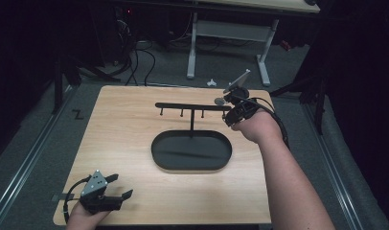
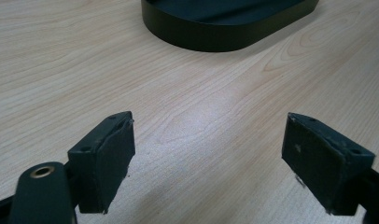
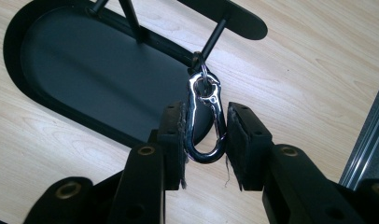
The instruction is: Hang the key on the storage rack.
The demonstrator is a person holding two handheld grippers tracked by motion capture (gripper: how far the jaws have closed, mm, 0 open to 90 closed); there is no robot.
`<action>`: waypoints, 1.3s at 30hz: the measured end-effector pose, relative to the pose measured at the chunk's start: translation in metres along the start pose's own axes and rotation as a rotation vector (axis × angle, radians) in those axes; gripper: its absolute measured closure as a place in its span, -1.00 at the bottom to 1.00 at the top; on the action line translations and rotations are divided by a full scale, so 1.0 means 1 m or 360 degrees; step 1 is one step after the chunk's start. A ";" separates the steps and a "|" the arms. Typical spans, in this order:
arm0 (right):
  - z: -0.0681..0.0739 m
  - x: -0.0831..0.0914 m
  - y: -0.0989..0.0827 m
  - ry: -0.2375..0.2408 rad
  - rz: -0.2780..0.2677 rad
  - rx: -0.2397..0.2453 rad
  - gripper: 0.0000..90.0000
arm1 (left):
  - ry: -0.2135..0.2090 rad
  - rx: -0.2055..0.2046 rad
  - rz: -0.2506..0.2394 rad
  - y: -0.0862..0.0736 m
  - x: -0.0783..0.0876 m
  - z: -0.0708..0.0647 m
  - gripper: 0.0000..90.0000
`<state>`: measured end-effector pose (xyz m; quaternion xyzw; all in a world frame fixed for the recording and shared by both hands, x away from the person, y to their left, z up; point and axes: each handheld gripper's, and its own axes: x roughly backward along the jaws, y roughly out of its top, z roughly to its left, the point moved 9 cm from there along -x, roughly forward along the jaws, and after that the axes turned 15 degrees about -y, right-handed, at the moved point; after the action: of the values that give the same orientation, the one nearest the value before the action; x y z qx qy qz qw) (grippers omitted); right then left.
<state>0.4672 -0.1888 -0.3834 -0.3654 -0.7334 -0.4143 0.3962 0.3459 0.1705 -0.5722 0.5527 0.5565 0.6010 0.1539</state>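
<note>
A black stand with an oval base (image 1: 191, 151) and a crossbar (image 1: 192, 106) carrying small hook pegs sits mid-table. In the right gripper view a silver carabiner clip (image 3: 202, 157) hangs by its ring from the end peg (image 3: 214, 35), above the base (image 3: 85, 70). My right gripper (image 3: 205, 126) is shut on the clip, a pad on each side of it. From above, the right gripper (image 1: 229, 116) sits at the crossbar's right end. My left gripper (image 1: 123, 185) rests at the table's front left corner, open, with only bare wood between its jaws (image 2: 208, 140).
The wooden table (image 1: 125, 124) stands on grey carpet. Its right edge is close to the right hand. Behind the table stand a white desk frame (image 1: 231, 33) and floor cables (image 1: 140, 62). The stand's base (image 2: 225, 28) lies ahead of the left gripper.
</note>
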 end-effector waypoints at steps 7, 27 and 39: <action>-0.004 -0.004 0.001 -0.0016 0.0002 -0.0008 0.52 | 0.0000 -0.0002 0.0000 0.000 0.000 0.000 -0.61; 0.001 -0.022 0.006 -0.0004 -0.0012 -0.0031 0.52 | -0.0003 0.0003 0.0005 -0.001 0.000 0.000 -0.61; 0.000 -0.026 0.009 -0.0007 0.0012 -0.0048 0.51 | -0.0003 0.0002 0.0009 -0.001 0.000 0.000 -0.61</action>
<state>0.4853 -0.1906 -0.4033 -0.3750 -0.7265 -0.4230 0.3906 0.3452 0.1707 -0.5728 0.5548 0.5553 0.6005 0.1524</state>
